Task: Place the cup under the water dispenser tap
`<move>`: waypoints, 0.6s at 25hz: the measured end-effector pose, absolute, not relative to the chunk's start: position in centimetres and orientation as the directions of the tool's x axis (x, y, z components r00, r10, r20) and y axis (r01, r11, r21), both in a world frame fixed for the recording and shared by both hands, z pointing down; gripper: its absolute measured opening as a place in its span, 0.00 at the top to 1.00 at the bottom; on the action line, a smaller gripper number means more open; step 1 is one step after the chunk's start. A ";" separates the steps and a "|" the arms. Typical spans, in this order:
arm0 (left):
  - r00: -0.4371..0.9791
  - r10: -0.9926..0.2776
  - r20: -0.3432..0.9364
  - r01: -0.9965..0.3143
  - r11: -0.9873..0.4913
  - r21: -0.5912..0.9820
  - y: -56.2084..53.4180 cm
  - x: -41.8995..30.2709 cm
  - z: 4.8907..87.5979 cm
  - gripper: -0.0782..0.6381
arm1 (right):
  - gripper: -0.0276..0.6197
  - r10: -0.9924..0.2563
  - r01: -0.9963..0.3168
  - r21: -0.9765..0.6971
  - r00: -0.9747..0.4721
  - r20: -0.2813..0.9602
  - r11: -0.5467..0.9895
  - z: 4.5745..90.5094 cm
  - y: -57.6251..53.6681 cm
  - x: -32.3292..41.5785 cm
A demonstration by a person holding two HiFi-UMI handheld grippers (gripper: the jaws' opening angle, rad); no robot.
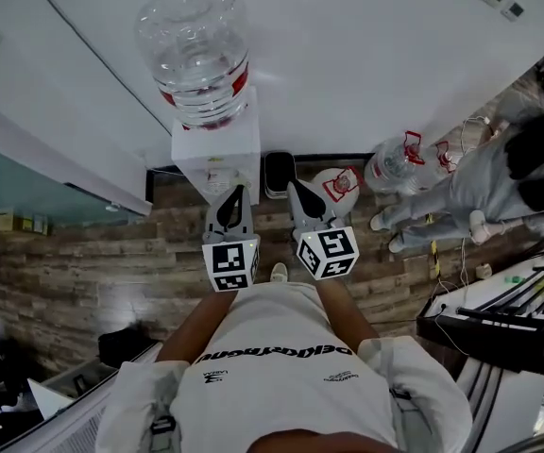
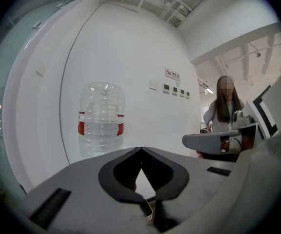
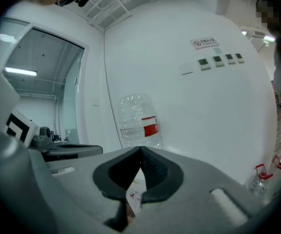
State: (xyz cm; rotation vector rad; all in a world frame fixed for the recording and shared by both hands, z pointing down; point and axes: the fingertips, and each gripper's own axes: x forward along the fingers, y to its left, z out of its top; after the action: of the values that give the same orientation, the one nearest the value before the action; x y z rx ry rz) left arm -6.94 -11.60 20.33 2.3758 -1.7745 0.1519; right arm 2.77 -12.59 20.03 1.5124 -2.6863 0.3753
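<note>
1. Cup: none of your views shows it clearly. A small pale shape at the front of the water dispenser [image 1: 217, 149], just past your left gripper's tips, is too small to tell.
2. That water dispenser stands on the wooden floor [image 1: 83, 262] against the white wall [image 1: 366, 55], straight ahead of you.
3. On top of it sits a large clear bottle [image 1: 196, 50], neck down, with a red band round it. You cannot read its water level.
4. Just beside the dispenser, on your right, stands a dark bin [image 1: 279, 173]; what it holds is hidden.
5. Further right on the floor stand clear jugs [image 1: 397, 163] with red handles, near a person in grey [image 1: 484, 182].
6. Your left gripper [image 1: 234, 192] has its jaws closed tip to tip, with nothing between them.
7. Your right gripper [image 1: 297, 189] also has its jaws together and holds nothing.
8. Both grippers sit side by side, pointing at the dispenser and short of it.
</note>
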 end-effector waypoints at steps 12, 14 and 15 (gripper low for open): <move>0.274 -0.951 0.142 -0.961 -0.266 0.074 -12.1 -7.2 19.0 0.90 | 0.96 -0.832 -0.838 -0.163 -0.541 0.121 0.521 19.0 -13.5 2.1; 0.273 -0.952 0.141 -0.961 -0.265 0.075 -12.1 -7.2 18.9 0.90 | 0.96 -0.831 -0.836 -0.165 -0.544 0.118 0.524 18.9 -13.5 2.0; 0.274 -0.951 0.140 -0.961 -0.266 0.075 -12.1 -7.1 18.9 0.90 | 0.96 -0.830 -0.835 -0.165 -0.545 0.117 0.525 18.9 -13.5 1.9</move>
State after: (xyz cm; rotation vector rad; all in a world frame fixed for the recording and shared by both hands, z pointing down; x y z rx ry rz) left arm -7.14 -12.09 18.86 2.3881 -1.8070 0.0999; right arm 1.94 -13.51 18.90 1.4873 -2.7224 0.3146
